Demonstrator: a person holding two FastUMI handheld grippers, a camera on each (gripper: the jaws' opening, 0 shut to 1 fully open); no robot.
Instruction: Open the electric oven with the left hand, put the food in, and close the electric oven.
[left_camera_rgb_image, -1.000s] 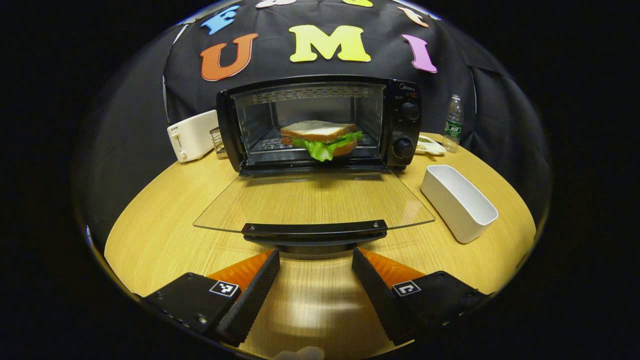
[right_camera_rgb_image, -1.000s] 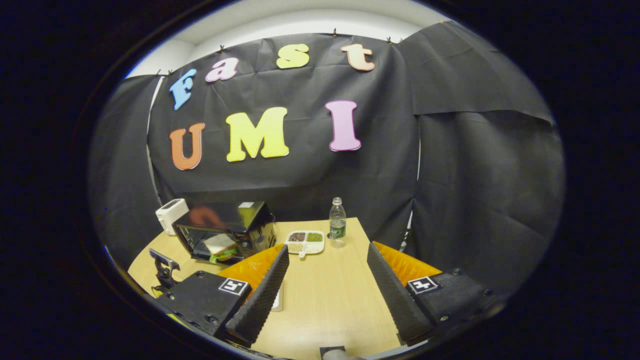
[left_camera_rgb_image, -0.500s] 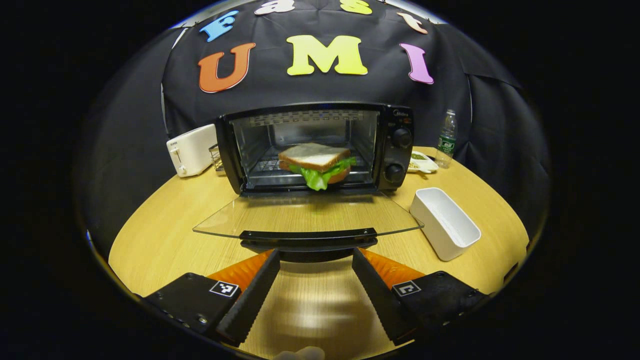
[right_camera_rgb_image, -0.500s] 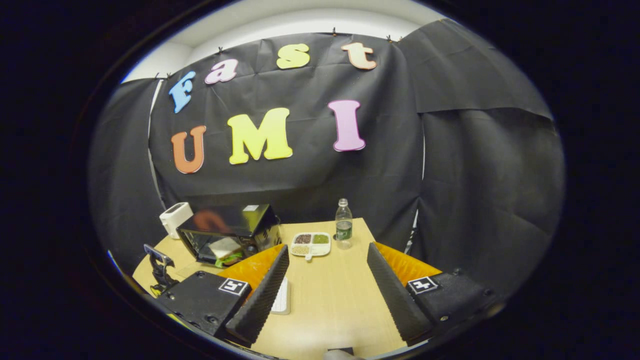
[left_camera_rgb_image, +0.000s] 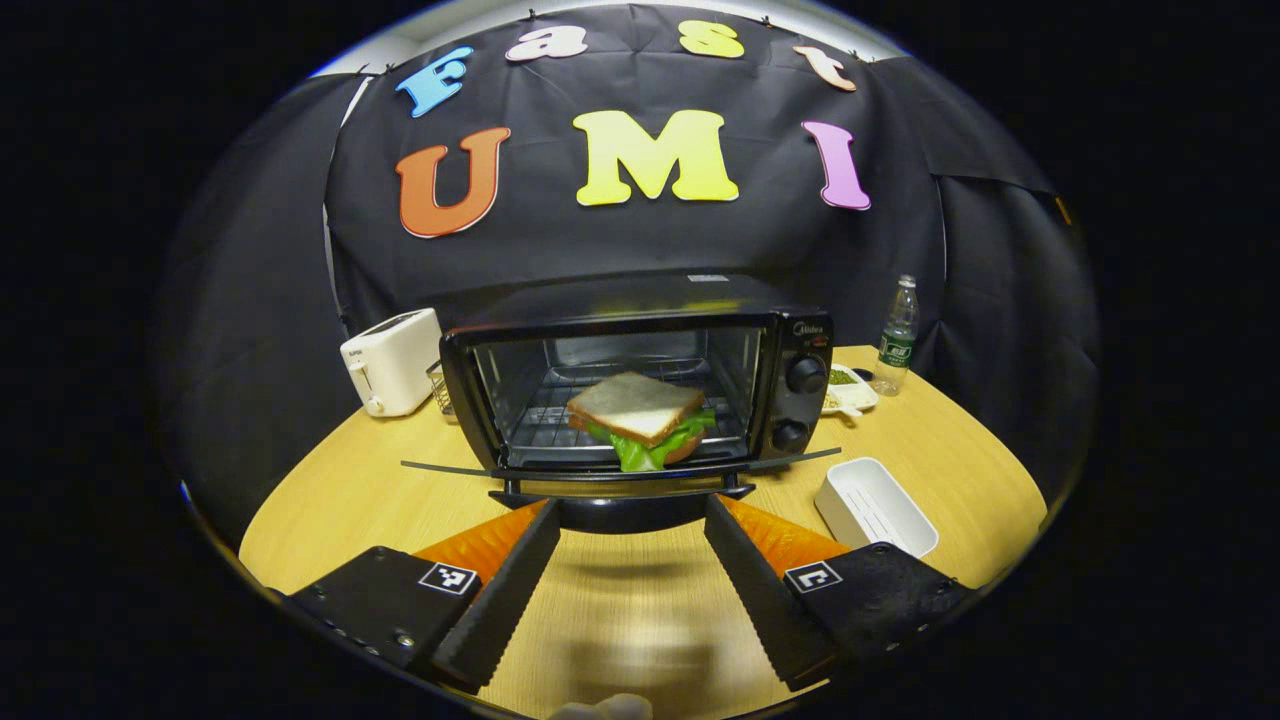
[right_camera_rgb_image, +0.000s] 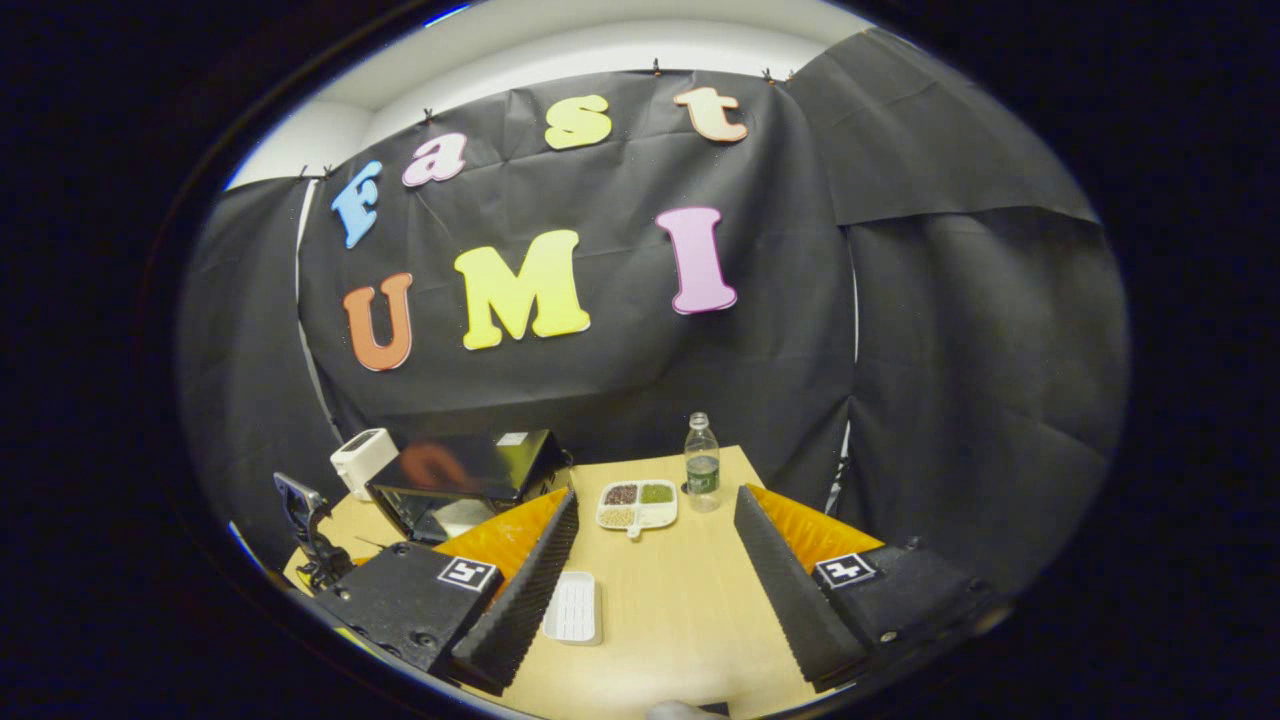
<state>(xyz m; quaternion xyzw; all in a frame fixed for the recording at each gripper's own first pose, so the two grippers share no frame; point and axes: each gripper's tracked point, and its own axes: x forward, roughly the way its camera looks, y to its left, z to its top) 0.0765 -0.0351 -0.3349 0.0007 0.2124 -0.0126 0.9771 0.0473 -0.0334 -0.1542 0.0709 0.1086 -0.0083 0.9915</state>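
Two fingers of the left hand-held gripper are standing wide apart, gripping nothing, right under the oven door's handle, which is running sideways just ahead; the sandwich is sitting inside the oven on the bench; the right hand-held gripper is waiting open, far off.

An electric oven stood toward the back of a table, its door hinged down toward the camera in the left gripper view. A sandwich lay on the rack inside. A toaster sat just left of the oven. To the oven's right, a sectioned dish lay near the back edge with a bottle standing beside it. A rectangular container rested in front of those, near the oven's right front corner.
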